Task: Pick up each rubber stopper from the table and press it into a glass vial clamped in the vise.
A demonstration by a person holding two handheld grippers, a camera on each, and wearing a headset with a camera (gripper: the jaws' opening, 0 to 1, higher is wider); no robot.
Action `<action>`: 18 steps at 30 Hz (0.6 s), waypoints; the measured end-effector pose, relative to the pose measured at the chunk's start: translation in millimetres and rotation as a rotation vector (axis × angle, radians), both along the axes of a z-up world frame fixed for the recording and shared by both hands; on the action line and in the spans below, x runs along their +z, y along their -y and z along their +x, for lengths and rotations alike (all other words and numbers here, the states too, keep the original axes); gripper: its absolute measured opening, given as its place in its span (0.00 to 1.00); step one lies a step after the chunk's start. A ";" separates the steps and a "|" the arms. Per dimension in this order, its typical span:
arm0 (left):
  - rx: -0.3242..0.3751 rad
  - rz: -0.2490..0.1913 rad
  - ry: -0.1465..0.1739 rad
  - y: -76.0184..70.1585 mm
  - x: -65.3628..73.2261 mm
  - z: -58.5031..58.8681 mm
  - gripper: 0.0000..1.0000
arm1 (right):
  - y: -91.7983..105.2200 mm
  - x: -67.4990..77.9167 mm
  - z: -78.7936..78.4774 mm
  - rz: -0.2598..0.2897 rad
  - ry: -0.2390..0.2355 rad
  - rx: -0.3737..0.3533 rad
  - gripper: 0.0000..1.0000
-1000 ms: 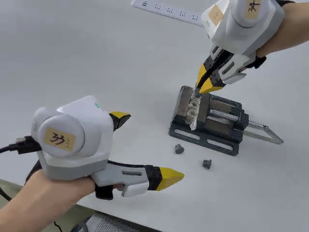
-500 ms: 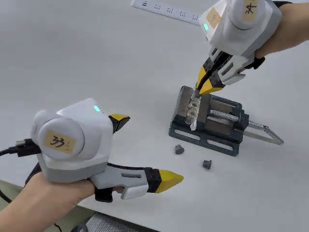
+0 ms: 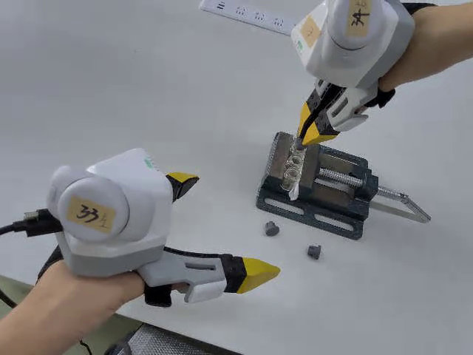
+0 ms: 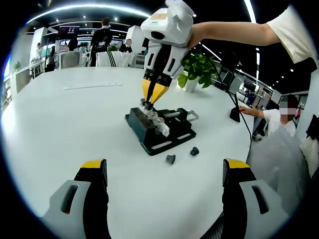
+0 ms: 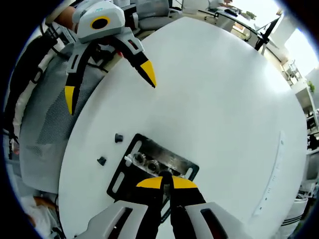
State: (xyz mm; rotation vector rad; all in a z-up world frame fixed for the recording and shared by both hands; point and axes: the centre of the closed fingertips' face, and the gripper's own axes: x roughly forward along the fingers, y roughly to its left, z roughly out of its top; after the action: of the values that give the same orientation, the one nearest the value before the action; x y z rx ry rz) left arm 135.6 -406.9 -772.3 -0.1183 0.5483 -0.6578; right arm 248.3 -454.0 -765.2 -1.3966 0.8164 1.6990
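A black vise [image 3: 336,198] holds a row of glass vials [image 3: 293,168] in its jaws. My right gripper [image 3: 310,136] points down at the far end of the row. It is shut on a small dark rubber stopper [image 4: 148,104] that sits at the mouth of the far vial. Two more dark stoppers [image 3: 272,228] [image 3: 314,252] lie on the white table in front of the vise. My left gripper [image 3: 222,225] hovers open and holds nothing at the near left, well away from the vise. In the right gripper view the shut jaws [image 5: 167,182] stand over the vials [image 5: 142,160].
A white power strip [image 3: 251,15] lies at the far edge of the table [image 3: 133,89]. The vise's crank handle [image 3: 403,201] sticks out to the right. A potted plant [image 4: 199,67] and a seated person are beyond the table.
My right gripper has edged slightly left and down over the far vial. The left gripper has stayed where it was.
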 end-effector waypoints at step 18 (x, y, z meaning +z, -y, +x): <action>0.002 -0.015 -0.001 3.1 -0.2 3.0 0.96 | -5.6 -3.2 4.3 -0.033 -0.011 -0.081 0.00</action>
State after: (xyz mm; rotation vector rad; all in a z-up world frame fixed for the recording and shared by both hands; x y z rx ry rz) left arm 138.6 -410.0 -772.5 -0.1330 0.5447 -0.6597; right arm 252.7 -448.5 -768.3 -1.3597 0.8990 1.6393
